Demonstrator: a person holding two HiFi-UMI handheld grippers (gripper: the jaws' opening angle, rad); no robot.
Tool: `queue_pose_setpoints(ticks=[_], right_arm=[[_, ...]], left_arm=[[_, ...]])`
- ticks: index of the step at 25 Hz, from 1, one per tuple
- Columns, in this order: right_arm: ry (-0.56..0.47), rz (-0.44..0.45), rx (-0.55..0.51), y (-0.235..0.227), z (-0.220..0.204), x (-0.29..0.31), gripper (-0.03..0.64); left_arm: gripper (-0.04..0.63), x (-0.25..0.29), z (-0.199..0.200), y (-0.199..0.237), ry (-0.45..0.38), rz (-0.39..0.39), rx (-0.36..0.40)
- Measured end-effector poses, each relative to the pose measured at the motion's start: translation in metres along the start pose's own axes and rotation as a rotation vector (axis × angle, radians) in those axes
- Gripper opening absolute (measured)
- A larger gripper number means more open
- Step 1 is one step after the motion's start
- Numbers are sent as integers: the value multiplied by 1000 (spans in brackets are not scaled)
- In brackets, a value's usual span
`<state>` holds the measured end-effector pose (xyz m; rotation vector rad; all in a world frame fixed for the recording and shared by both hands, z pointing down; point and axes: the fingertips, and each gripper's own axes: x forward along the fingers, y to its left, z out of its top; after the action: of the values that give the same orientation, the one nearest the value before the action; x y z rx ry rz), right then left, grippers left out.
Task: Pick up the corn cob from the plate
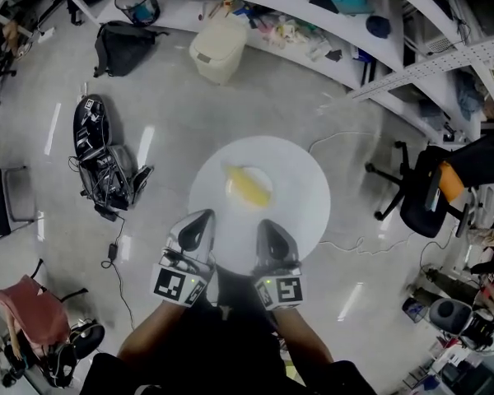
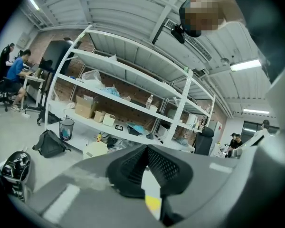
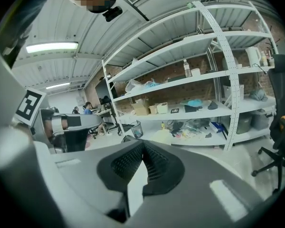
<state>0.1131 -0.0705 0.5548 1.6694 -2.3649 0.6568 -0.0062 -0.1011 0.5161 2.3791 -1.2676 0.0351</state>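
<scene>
A yellow corn cob (image 1: 249, 186) lies on a small white plate (image 1: 230, 190) in the middle of a round white table (image 1: 300, 189). My left gripper (image 1: 201, 217) and right gripper (image 1: 267, 224) hang side by side over the table's near edge, just short of the plate, both pointing at it. Neither holds anything. In the left gripper view the jaws (image 2: 146, 148) meet at the tips, and a bit of the yellow corn cob (image 2: 152, 203) shows through the slit below them. The right gripper's jaws (image 3: 143, 144) are likewise closed together, with only white table showing behind.
On the floor stand a white bin (image 1: 218, 49), a black bag (image 1: 123, 46), a black device with cables (image 1: 99, 151), a red chair (image 1: 33, 315) and a black office chair (image 1: 432, 192). Shelving (image 1: 337, 6) curves along the far side. A cable (image 1: 346, 243) trails beside the table.
</scene>
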Motion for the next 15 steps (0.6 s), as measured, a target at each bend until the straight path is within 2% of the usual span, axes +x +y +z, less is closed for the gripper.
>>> queue_pose_setpoints(ticks=[15], right_arm=[[95,-3,-11,-28,-43,42,64]], left_arm=[[2,34,-22,27,22,25,-24]])
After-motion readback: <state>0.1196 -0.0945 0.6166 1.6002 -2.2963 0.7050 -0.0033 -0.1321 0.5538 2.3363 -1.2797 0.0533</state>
